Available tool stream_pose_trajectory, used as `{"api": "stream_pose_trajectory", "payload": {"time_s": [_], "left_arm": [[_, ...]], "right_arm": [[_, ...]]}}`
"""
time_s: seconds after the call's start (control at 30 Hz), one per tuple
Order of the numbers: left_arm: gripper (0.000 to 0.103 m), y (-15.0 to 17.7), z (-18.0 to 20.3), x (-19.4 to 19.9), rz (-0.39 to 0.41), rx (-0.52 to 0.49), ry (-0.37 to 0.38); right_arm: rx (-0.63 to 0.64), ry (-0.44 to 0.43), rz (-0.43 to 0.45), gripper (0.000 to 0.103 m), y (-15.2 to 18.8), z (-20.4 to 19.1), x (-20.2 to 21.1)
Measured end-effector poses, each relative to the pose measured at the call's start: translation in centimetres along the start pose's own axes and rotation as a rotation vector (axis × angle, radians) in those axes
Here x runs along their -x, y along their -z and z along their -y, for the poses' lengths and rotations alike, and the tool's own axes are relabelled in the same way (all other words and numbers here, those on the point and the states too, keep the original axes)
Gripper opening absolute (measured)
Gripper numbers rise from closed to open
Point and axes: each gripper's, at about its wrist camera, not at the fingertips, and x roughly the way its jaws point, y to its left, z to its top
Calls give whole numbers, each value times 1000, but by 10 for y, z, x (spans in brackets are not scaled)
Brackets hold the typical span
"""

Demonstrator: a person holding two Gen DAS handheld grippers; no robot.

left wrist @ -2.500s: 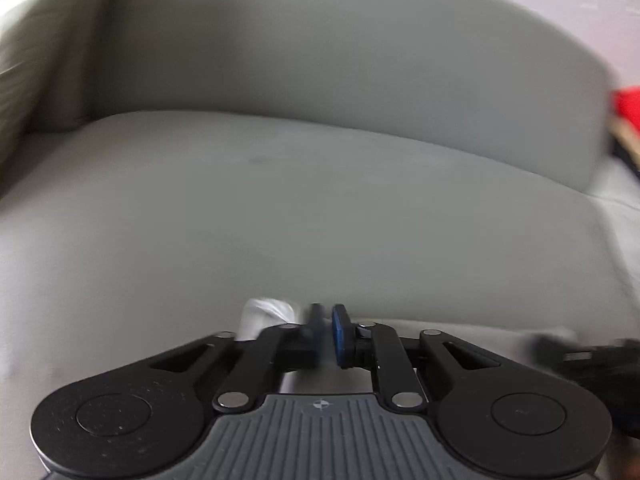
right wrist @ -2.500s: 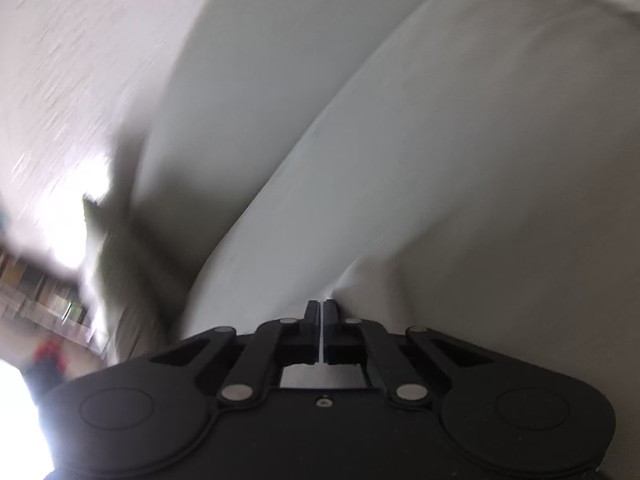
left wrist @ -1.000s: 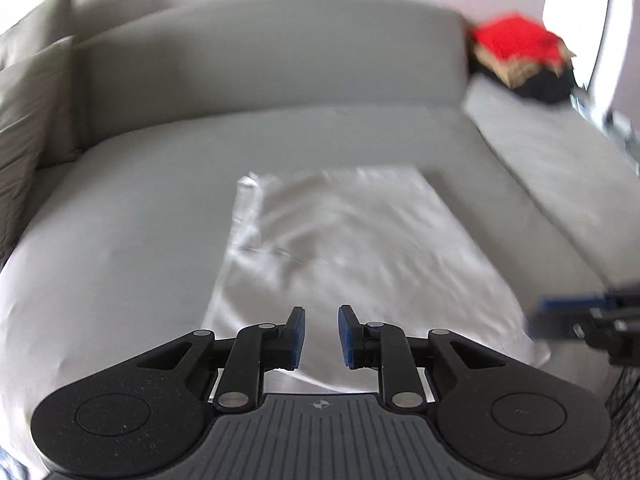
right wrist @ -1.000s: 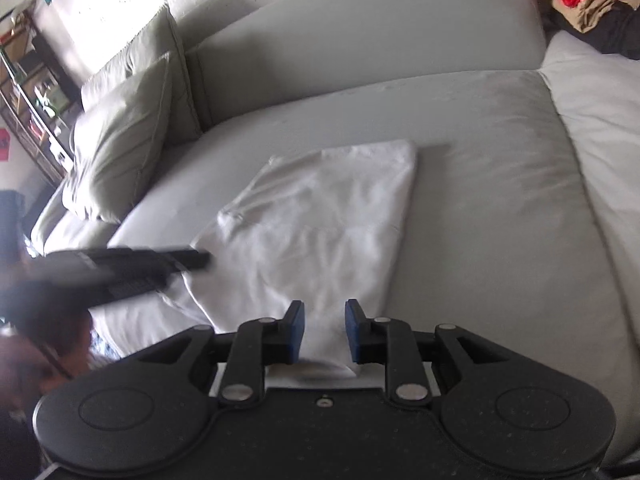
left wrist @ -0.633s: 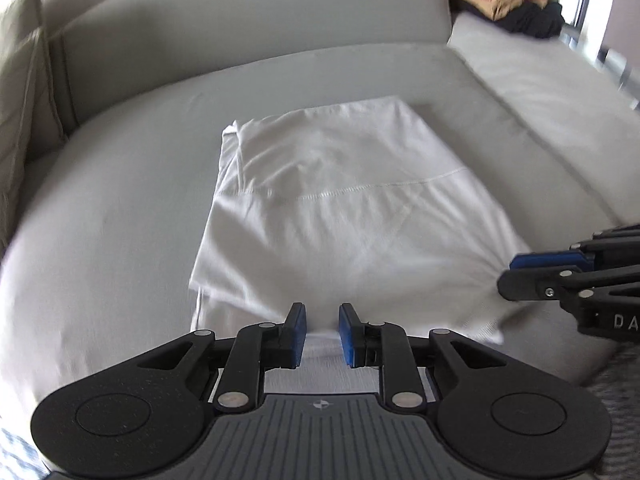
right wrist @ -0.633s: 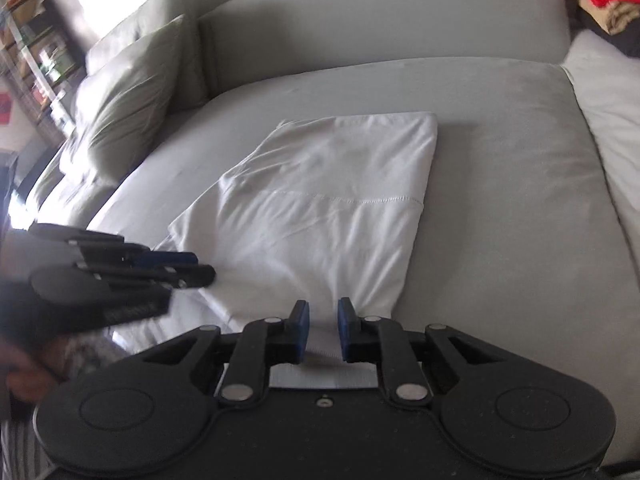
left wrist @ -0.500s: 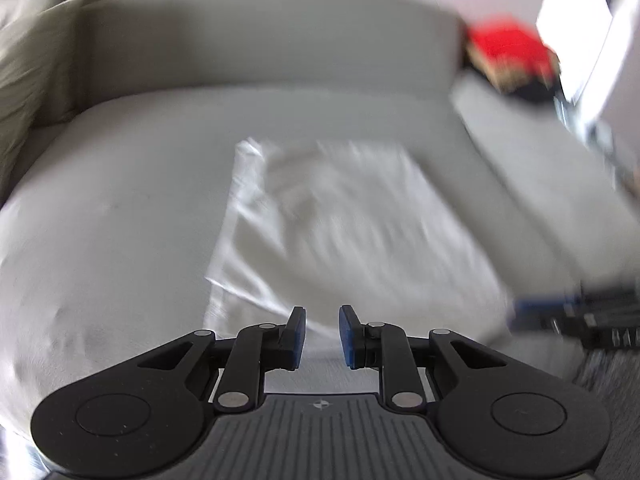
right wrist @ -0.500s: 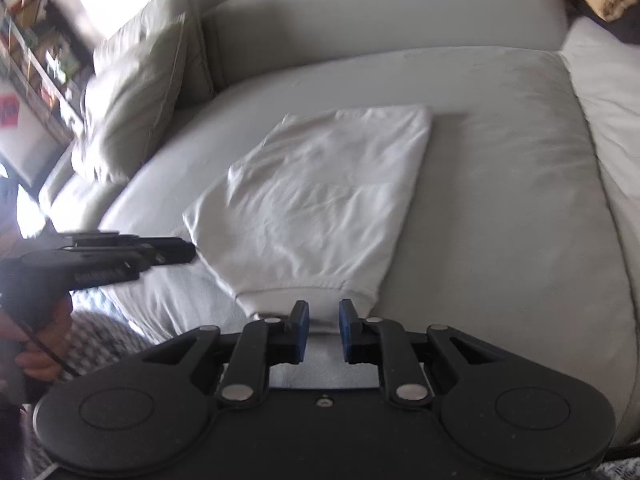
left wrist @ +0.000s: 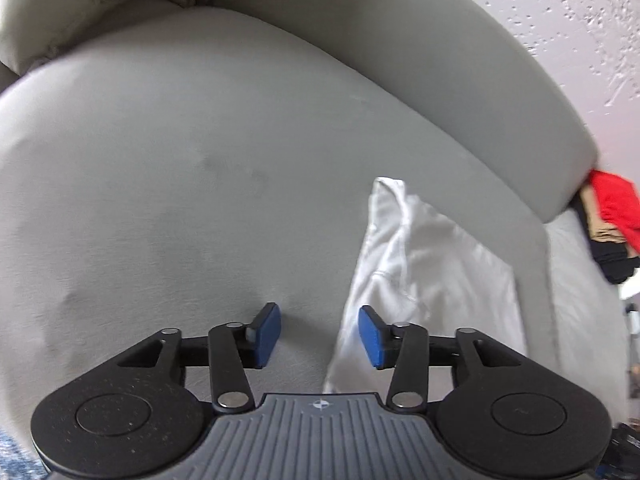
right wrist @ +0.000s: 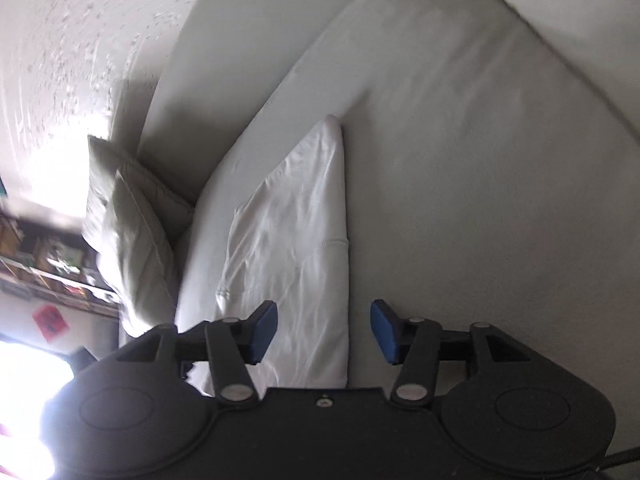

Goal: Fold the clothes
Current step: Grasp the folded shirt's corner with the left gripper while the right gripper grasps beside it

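Observation:
A folded white garment point(left wrist: 424, 276) lies flat on the grey sofa seat point(left wrist: 180, 184). My left gripper point(left wrist: 319, 338) is open and empty, low over the seat at the garment's left edge; its right pad point(left wrist: 370, 342) is over the cloth. In the right wrist view the same garment point(right wrist: 296, 248) stretches away from me. My right gripper point(right wrist: 324, 332) is open and empty, straddling the garment's right edge near its near corner.
The sofa backrest point(left wrist: 420, 52) curves behind the seat. Grey cushions point(right wrist: 132, 232) lean at the sofa's left end. A pile of red, tan and black clothes point(left wrist: 612, 220) sits on the right. Shelves point(right wrist: 44, 264) stand beyond the cushions.
Both grippers have opened wider and dropped close to the sofa, each swinging to one side edge of the folded garment. The garment lies as before.

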Motion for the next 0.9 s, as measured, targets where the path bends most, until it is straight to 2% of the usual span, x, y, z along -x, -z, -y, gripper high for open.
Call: {"api": "stream_pose_trajectory", "payload": {"time_s": [0.13, 0.47, 0.67, 0.73, 0.8, 0.87, 0.9], "left_arm": [[49, -8, -8, -15, -75, 57, 135], [49, -22, 3, -63, -189, 69, 234], [48, -33, 16, -86, -220, 92, 278], [48, -37, 16, -94, -210, 120, 298], [44, -39, 14, -99, -209, 148, 308], [30, -39, 14, -101, -206, 159, 303], [23, -39, 16, -100, -202, 147, 294]], "right_arm": [[-44, -44, -21, 50, -11, 7, -11], [-30, -19, -50, 46, -38, 0, -44], [-80, -54, -42, 42, -58, 5, -70], [-87, -60, -19, 37, -62, 7, -77], [-91, -62, 8, 34, -66, 9, -83], [-89, -56, 34, 28, -68, 11, -88], [-77, -35, 42, 19, -67, 10, -90]]}}
